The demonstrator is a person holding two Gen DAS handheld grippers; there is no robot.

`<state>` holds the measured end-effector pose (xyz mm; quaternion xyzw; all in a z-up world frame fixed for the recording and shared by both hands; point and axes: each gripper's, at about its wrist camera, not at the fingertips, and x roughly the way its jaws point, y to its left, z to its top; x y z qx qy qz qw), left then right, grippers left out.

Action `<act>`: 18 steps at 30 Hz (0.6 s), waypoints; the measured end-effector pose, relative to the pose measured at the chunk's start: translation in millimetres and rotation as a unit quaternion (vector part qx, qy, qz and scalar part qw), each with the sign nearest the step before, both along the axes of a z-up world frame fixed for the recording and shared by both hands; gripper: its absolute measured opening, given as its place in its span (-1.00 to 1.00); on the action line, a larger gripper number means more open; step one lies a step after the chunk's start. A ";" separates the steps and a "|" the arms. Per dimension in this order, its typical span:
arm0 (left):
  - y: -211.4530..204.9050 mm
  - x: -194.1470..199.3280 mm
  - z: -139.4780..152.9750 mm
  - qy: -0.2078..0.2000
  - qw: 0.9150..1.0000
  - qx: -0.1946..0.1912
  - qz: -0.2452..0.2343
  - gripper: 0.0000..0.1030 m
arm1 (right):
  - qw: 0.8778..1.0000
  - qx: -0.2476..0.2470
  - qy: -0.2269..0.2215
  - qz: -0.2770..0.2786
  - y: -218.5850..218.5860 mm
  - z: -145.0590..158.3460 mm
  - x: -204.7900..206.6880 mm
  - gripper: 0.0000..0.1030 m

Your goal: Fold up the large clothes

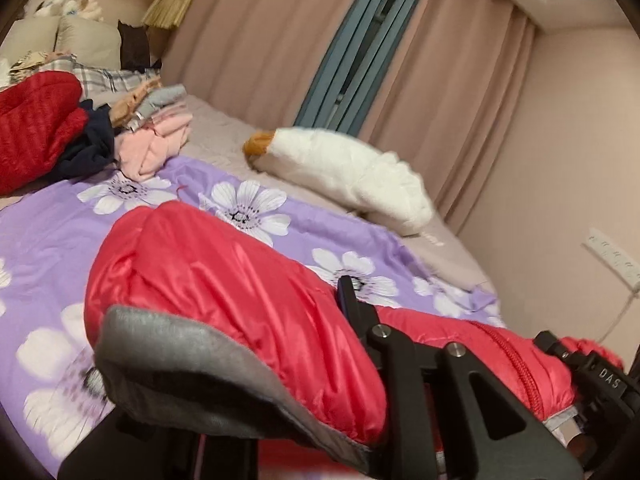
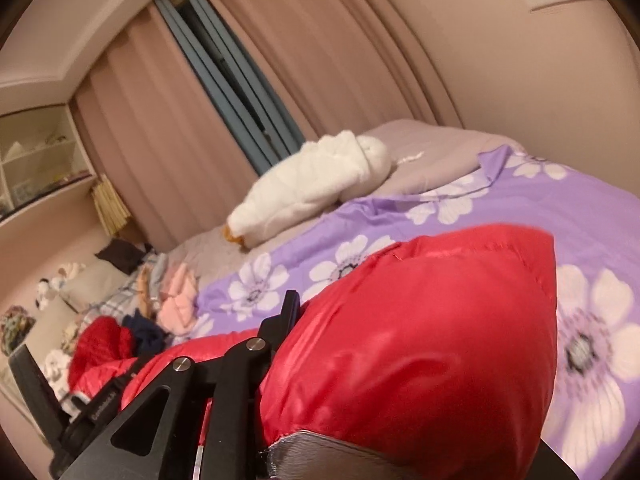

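Observation:
A shiny red puffer jacket (image 1: 224, 264) with a grey lining (image 1: 180, 356) is lifted over the purple flowered sheet (image 1: 52, 232). My left gripper (image 1: 240, 304) is shut on one bunched part of it; the cloth hides one finger, and the other black finger (image 1: 347, 292) shows beside it. The jacket's zipper (image 1: 528, 372) runs toward the right gripper's body (image 1: 600, 372). In the right wrist view my right gripper (image 2: 400, 308) is shut on another part of the jacket (image 2: 420, 328), with only its left finger (image 2: 291, 307) showing. The left gripper's body (image 2: 36, 380) is at the lower left.
A white plush goose (image 1: 344, 168) lies near the pink curtains (image 1: 256, 40). A pile of folded clothes (image 1: 160, 136) and a red knitted garment (image 1: 36, 128) sit toward the pillows (image 1: 88, 40). A socket strip (image 1: 612, 256) is on the wall, and shelves (image 2: 40, 152) are at the left.

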<state>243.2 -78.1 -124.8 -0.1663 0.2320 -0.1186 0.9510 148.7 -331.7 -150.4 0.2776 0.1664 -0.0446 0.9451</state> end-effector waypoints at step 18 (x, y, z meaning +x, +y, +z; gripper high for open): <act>2.1 132.9 -26.7 0.017 0.995 -0.040 0.089 0.67 | 0.996 -0.058 0.023 -0.056 -25.3 -35.1 108.0 0.73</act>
